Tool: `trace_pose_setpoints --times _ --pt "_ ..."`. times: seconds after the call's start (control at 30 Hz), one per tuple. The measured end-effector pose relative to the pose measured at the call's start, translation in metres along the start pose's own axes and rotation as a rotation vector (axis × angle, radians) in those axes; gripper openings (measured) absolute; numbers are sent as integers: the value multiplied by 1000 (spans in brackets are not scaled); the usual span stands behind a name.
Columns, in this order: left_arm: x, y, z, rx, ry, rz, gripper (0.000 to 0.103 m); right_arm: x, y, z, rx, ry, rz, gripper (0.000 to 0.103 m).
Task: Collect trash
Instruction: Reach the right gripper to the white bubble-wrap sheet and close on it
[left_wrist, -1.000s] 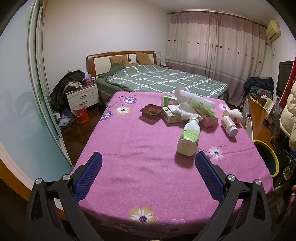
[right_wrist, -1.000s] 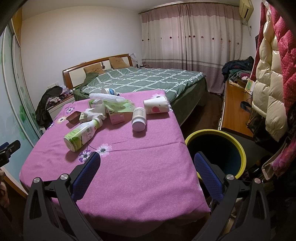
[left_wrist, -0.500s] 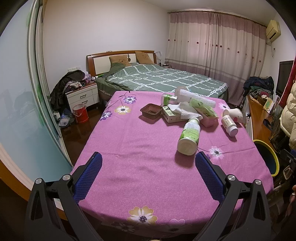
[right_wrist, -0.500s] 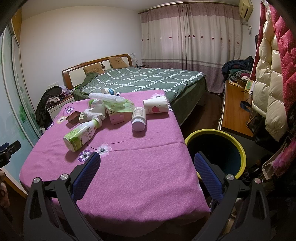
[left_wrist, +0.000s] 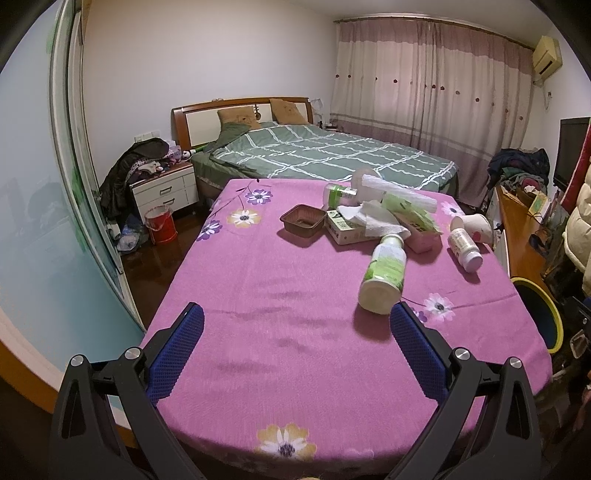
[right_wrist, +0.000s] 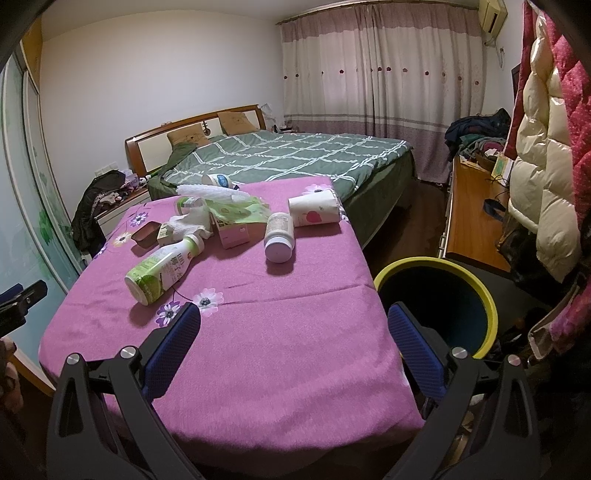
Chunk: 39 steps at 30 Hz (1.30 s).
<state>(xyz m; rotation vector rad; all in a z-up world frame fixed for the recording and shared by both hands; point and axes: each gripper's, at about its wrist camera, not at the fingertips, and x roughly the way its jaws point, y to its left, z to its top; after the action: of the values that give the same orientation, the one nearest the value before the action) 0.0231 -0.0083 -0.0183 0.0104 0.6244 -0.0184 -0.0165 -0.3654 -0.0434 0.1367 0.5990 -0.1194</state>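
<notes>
While lying on its side on the pink cloth (left_wrist: 280, 295), green bottle (left_wrist: 384, 269) points base-first toward left gripper (left_wrist: 297, 334), just ahead and right of centre, long axis running away. Same bottle (right_wrist: 162, 267) ahead-left of right gripper (right_wrist: 293, 332), farther off. Bin (right_wrist: 489, 295) just beside right gripper. Both jaws spread wide, holding and touching nothing.

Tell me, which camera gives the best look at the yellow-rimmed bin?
The right wrist view. There the bin stands beside the table with nearly its whole yellow rim and dark inside showing, just past the open right tongs. The left wrist view catches only a sliver of the bin at the picture's edge.
</notes>
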Motion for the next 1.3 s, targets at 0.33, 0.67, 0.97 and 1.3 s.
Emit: trace_pose_setpoints --times 0.33,0.67,0.97,1.3 --pt "57 7 28 4 25 39 99 54 5 22 0 49 -6 97" --pt "130 16 76 13 30 64 99 135 44 79 -58 49 22 97" --pt "193 10 113 32 22 65 99 207 84 118 -148 72 31 97" --pt "246 24 119 -14 34 82 99 264 112 132 -237 142 29 78"
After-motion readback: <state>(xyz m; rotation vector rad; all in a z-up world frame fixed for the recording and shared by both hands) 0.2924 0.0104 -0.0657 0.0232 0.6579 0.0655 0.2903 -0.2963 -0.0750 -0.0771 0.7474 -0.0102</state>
